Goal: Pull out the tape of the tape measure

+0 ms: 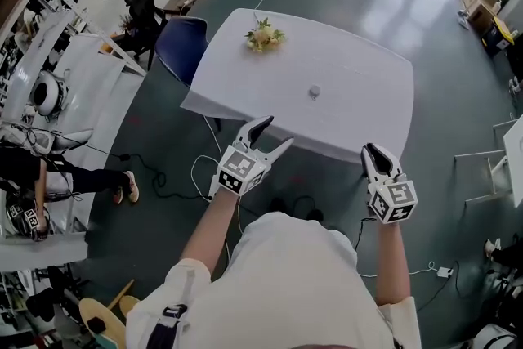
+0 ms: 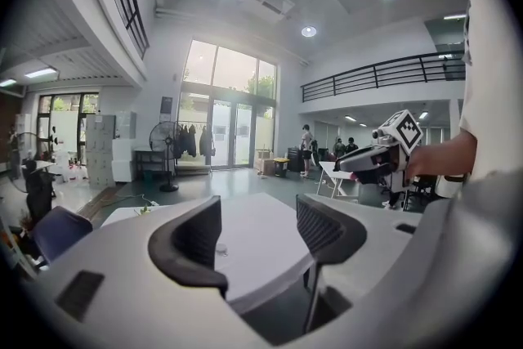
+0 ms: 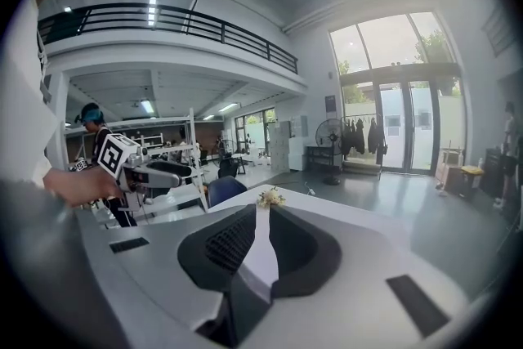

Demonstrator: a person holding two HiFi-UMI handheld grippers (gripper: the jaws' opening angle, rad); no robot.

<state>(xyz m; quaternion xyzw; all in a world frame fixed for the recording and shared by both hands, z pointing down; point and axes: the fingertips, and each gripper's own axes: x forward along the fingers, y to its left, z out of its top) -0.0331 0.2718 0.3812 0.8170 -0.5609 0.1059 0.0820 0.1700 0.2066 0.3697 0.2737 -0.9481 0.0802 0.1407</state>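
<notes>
Tiny grey object [image 1: 315, 91] on table [image 1: 359, 78], indistinct

The white-and-black two-jaw left tool [image 1: 276, 131] is held out just short of the near edge of the white-clothed surface [image 1: 343, 53], jaws spread wide, nothing between them; the matching right tool [image 1: 373, 153] sits at the same edge, jaws barely parted and empty; both bare forearms [image 1: 211, 225] reach forward, the tools tipped slightly down.
</notes>
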